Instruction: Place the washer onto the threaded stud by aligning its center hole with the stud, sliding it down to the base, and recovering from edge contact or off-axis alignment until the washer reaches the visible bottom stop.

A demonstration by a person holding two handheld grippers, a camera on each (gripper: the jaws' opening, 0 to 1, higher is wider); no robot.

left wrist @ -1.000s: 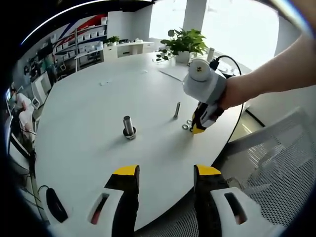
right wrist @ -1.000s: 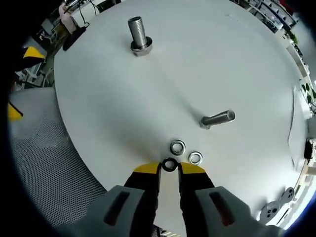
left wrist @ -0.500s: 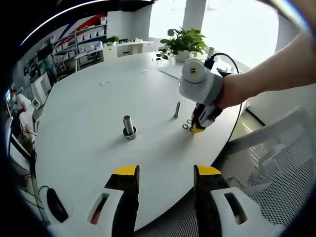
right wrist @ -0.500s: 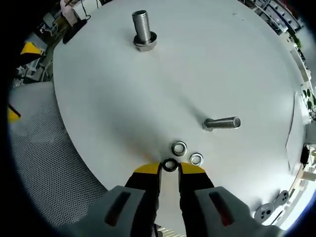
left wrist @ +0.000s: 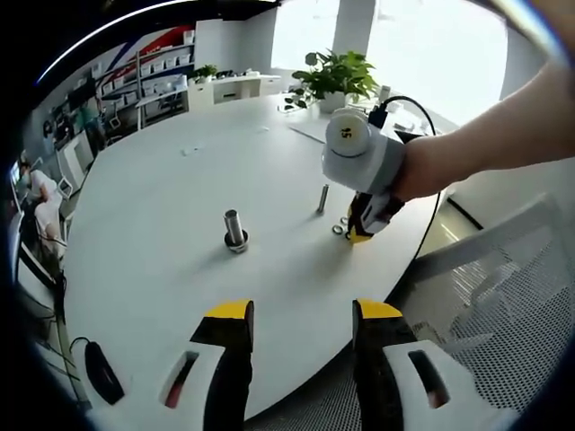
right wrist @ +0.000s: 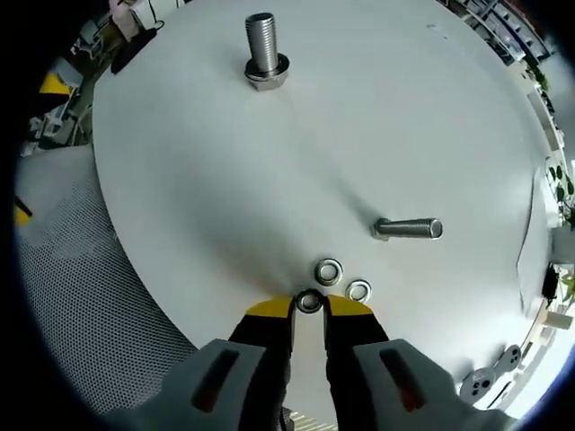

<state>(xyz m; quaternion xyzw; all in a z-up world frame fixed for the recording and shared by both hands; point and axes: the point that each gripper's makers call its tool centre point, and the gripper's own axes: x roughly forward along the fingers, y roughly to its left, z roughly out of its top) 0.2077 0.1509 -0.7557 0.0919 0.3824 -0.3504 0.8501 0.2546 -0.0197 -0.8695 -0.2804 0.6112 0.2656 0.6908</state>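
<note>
In the right gripper view a dark washer (right wrist: pixel 309 302) lies flat on the white table (right wrist: pixel 225 180), and my right gripper (right wrist: pixel 309 307) is shut on it, a yellow tip touching each side. Two bright washers (right wrist: pixel 329 270) (right wrist: pixel 358 290) lie just beyond. A thin threaded stud (right wrist: pixel 409 228) stands to the right, and a thick threaded stud (right wrist: pixel 264 49) on a hex base stands far ahead. In the left gripper view my left gripper (left wrist: pixel 304 314) hangs open over the near table edge. The thick stud (left wrist: pixel 234 230), the thin stud (left wrist: pixel 322 199) and the right gripper (left wrist: pixel 359 235) show beyond it.
A potted plant (left wrist: pixel 334 81) and papers sit at the table's far side. A black object (left wrist: pixel 99 373) lies near the left edge. A mesh chair (left wrist: pixel 503 278) stands beside the table, right of the hand. Shelves line the far wall.
The right gripper's jaws have drawn slightly closer around the dark washer. In the left gripper view the right gripper's body has tipped a little. The left gripper has stayed still.
</note>
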